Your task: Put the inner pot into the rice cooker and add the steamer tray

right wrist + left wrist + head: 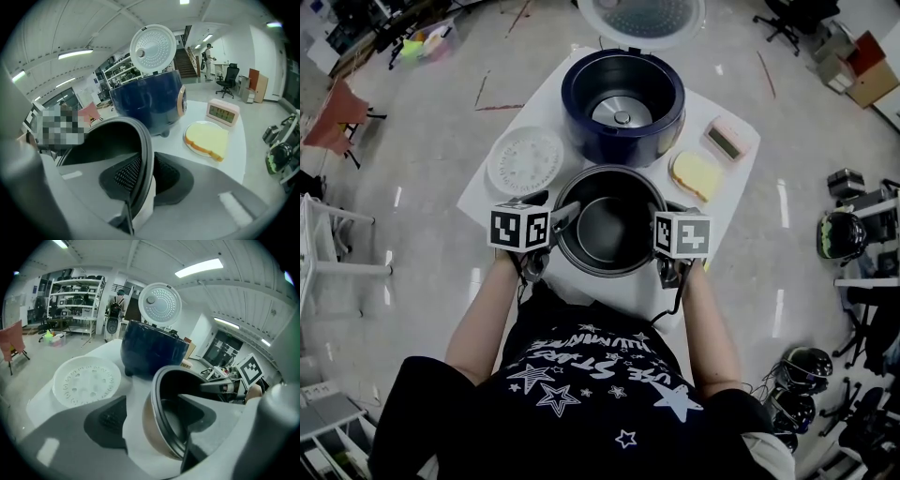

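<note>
The dark inner pot (pixel 609 225) stands at the near end of the white table (pixel 745 183), between my two grippers. My left gripper (pixel 562 217) straddles its left rim, one jaw inside the pot (pixel 173 394) and the outer jaw a small gap off the wall; it is open (pixel 150 414). On the right rim (pixel 143 140) my right gripper (pixel 664 216) is shut, with both pads (pixel 126 173) against the metal. Behind stands the dark blue rice cooker (pixel 623 98), lid (pixel 642 17) up and cavity empty. The white steamer tray (pixel 525 159) lies flat to its left (pixel 86 380).
A slice of toast on a plate (pixel 696 174) and a pink clock (pixel 728 141) sit to the right of the cooker. The table's near edge is just under the pot. Chairs, shelves and helmets stand on the floor around the table.
</note>
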The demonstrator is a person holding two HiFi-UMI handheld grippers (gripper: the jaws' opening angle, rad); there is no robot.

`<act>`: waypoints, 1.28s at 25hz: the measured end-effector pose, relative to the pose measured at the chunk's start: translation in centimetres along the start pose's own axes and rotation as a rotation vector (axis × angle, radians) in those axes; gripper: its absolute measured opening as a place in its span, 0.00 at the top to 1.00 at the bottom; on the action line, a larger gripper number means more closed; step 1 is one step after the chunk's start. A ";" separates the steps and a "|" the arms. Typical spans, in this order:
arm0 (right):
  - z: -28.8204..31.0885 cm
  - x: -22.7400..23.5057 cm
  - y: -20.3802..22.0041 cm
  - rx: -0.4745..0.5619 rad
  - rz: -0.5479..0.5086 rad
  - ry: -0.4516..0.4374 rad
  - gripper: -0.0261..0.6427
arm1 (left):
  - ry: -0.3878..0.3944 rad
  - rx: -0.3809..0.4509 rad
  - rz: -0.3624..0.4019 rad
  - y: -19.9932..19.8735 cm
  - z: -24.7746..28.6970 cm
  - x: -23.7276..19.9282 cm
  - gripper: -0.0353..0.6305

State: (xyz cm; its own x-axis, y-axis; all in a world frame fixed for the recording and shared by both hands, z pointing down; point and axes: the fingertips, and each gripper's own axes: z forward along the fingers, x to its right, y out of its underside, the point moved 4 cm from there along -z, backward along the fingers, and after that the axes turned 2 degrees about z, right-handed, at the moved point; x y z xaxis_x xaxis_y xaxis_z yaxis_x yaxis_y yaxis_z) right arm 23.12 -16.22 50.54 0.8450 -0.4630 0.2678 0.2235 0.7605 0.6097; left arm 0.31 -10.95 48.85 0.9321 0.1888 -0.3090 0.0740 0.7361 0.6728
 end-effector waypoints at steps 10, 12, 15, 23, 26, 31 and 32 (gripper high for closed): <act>-1.2 -0.1 0.5 0.027 0.032 0.059 0.84 | 0.114 -0.116 0.038 1.3 1.5 1.3 0.70; -1.7 -0.4 0.7 0.039 0.052 0.078 0.84 | 0.113 -0.137 0.095 1.0 1.4 1.3 0.72; -2.8 -1.4 1.1 0.057 0.081 0.118 0.84 | 0.126 -0.156 0.185 0.5 0.9 1.3 0.76; -6.5 -4.6 0.4 0.144 0.127 0.236 0.84 | 0.275 -0.137 0.267 -1.9 -1.5 1.0 0.80; -8.2 -6.0 -0.8 0.200 0.128 0.286 0.84 | 0.330 -0.096 0.310 -3.4 -3.0 1.0 0.81; -11.0 -8.7 -3.7 0.291 0.146 0.345 0.83 | 0.430 -0.025 0.329 -6.8 -5.5 0.5 0.81; -11.6 -9.2 -4.3 0.308 0.154 0.351 0.83 | 0.450 -0.012 0.322 -7.6 -5.9 0.4 0.82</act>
State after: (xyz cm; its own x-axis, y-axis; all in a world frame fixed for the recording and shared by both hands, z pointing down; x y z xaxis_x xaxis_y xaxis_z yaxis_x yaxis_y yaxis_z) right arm 20.03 -9.98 36.79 0.9816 -0.1338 0.1365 -0.0261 0.6137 0.7891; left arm -1.98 -12.62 39.61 0.6629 0.6632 -0.3473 -0.1964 0.6017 0.7742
